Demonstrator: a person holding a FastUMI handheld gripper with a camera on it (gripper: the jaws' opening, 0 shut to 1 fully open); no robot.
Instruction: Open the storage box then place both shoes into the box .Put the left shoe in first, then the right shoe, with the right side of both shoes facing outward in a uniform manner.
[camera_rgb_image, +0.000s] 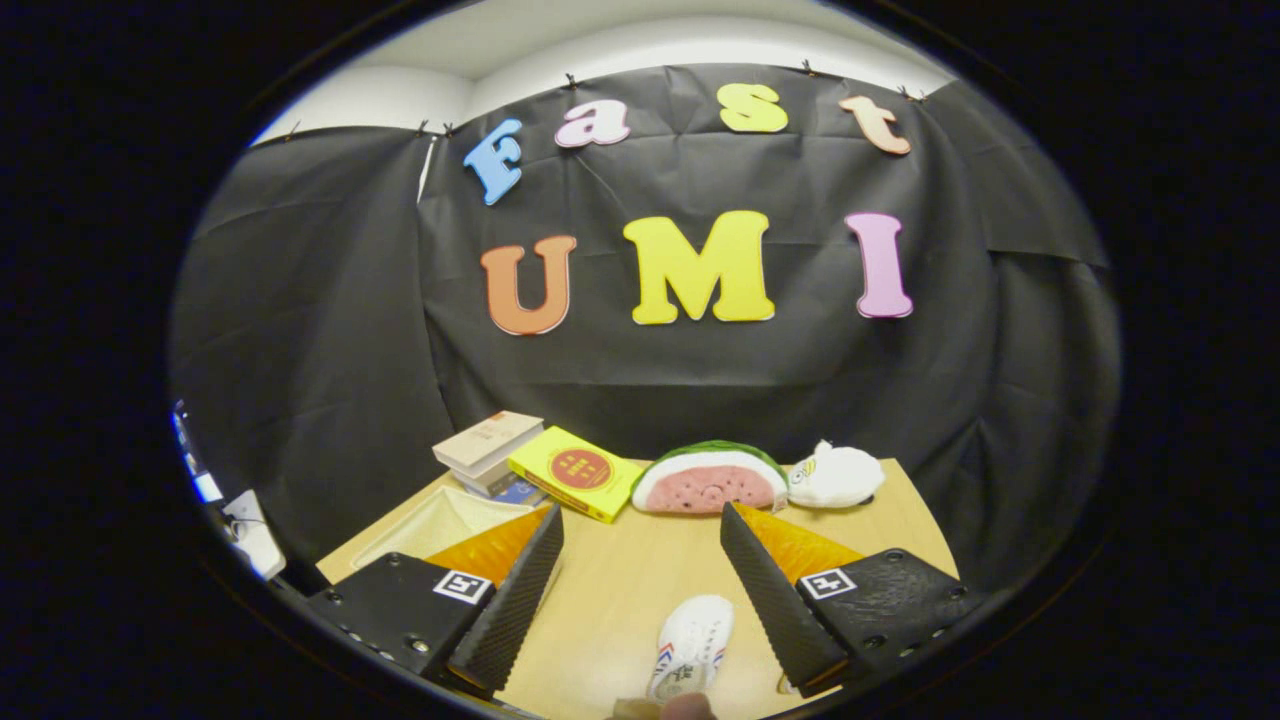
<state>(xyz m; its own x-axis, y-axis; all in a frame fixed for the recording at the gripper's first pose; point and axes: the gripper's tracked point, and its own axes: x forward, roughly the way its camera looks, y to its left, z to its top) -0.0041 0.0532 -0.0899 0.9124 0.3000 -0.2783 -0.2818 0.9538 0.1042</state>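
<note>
My gripper (640, 540) is open above the wooden table, its two black ribbed fingers (520, 600) spread wide with nothing between the pads. A white shoe (692, 645) with red and blue stripes lies on the table below and between the fingers, toe pointing away. A sliver of a second white shoe (786, 684) peeks out under the right finger. The pale translucent storage box (440, 520) sits beyond the left finger, partly hidden by it; I cannot tell whether its lid is open.
At the table's (630, 590) far side lie a stack of books (487, 445), a yellow book (575, 472), a watermelon-slice plush (710, 478) and a white plush toy (835, 475). A person's fingertip (688, 706) shows at the near end of the shoe.
</note>
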